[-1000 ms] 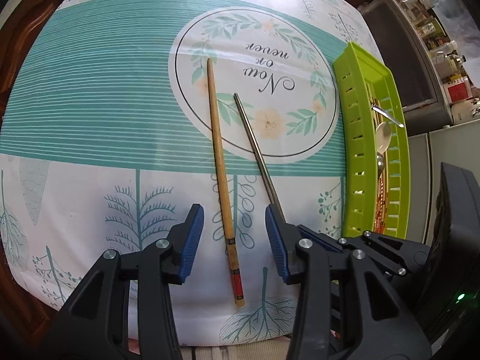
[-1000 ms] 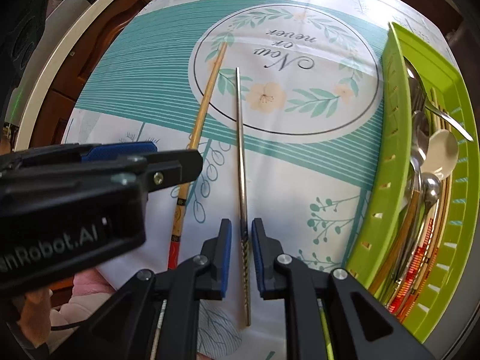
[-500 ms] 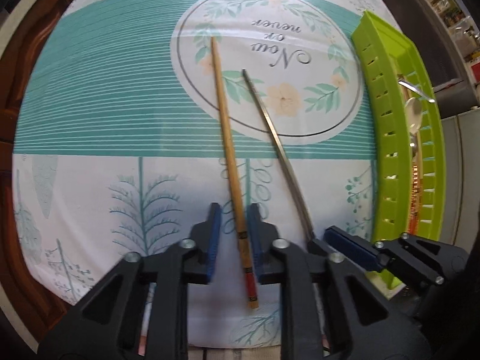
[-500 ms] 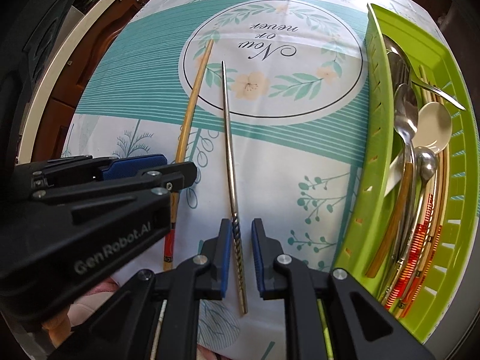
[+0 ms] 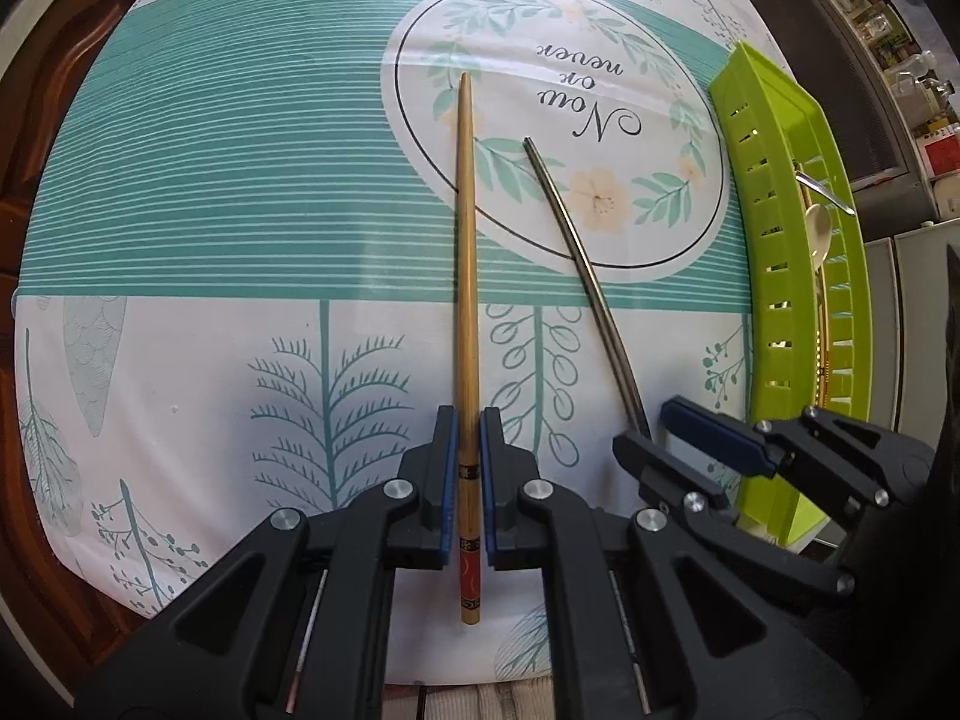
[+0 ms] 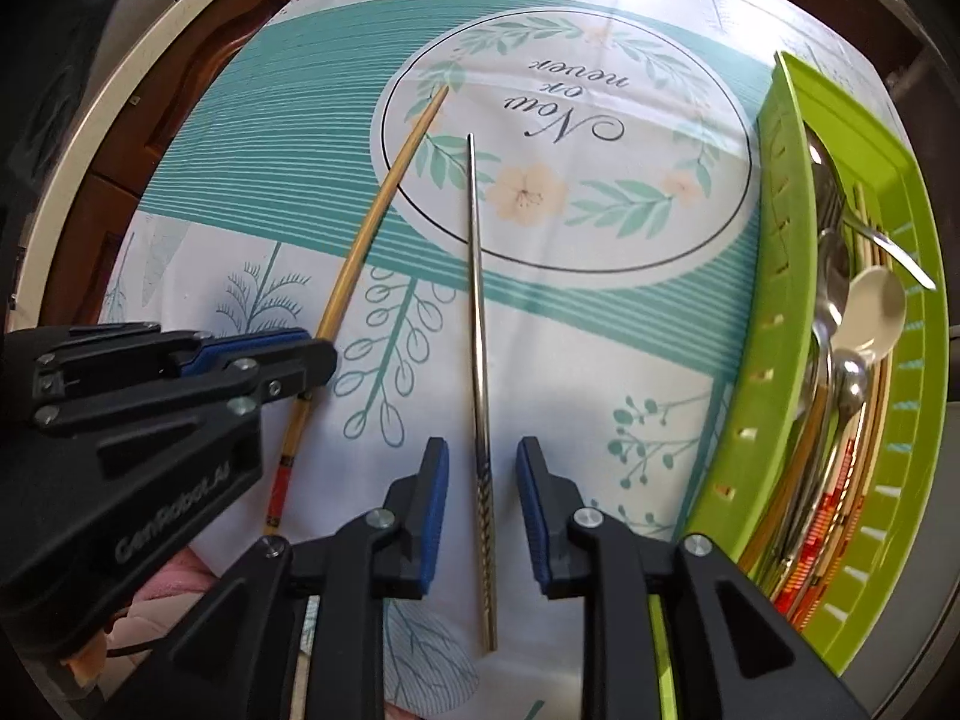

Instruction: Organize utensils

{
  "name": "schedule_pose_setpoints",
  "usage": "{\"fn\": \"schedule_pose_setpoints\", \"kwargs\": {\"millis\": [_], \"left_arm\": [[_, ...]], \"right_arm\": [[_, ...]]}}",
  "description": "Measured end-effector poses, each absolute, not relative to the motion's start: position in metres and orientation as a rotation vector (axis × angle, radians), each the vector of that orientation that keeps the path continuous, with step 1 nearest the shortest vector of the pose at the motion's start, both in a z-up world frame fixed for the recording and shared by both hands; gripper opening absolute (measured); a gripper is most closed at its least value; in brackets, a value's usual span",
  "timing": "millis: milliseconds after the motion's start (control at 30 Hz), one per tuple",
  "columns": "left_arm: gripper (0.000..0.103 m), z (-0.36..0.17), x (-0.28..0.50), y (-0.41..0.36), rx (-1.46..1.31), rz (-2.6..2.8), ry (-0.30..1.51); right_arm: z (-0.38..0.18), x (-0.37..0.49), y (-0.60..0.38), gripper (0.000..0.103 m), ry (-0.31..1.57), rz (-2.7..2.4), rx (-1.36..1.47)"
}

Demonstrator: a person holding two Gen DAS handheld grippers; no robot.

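The wooden chopstick is clamped near its decorated end by the left hand-held gripper, close to the counter's near edge. The right hand-held gripper has just been opening; the metal chopstick is seen lying between its parted pads, untouched. Along the counter's right edge, spoons are held in the green tray.

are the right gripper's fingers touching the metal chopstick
Apart. The right wrist view shows the right gripper with its fingers open, tablecloth showing on both sides of the metal chopstick lying between them.
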State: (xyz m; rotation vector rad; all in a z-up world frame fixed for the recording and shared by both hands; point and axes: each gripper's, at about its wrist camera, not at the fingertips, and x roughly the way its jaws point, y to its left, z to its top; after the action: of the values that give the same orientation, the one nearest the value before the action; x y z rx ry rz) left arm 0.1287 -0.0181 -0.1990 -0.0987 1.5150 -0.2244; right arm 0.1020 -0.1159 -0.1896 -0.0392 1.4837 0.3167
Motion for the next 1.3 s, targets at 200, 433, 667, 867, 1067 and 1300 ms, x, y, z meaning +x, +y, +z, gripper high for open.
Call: {"fn": "schedule_pose_setpoints", "kwargs": {"millis": [200,433,667,867,1067,1300], "left_arm": [[0.004,-0.196,0.133,-0.013,-0.108,-0.254,1.514],[0.004,-0.185,0.135,-0.009,-0.138,-0.273,1.501],[0.004,-0.159,0.134,-0.023,-0.171,-0.331,1.482],[0.004,-0.119,0.131,-0.069,-0.193,-0.444,1.438],[0.004,-0.106,0.141,-0.137,-0.202,-0.529,1.425],[0.004,-0.121,0.151,-0.197,-0.209,-0.562,1.445]], "right_arm": [[-0.191,0.102,-0.093,0.014,1.472,0.282,-0.203],[-0.189,0.107,-0.112,0.005,1.478,0.265,0.001],[-0.156,0.099,-0.146,0.005,1.4,0.298,0.209],[-0.111,0.084,-0.198,0.005,1.29,0.262,0.293],[-0.106,0.081,-0.261,0.005,1.259,0.114,0.315],[-0.136,0.083,-0.299,0.005,1.308,0.04,0.319]]}}
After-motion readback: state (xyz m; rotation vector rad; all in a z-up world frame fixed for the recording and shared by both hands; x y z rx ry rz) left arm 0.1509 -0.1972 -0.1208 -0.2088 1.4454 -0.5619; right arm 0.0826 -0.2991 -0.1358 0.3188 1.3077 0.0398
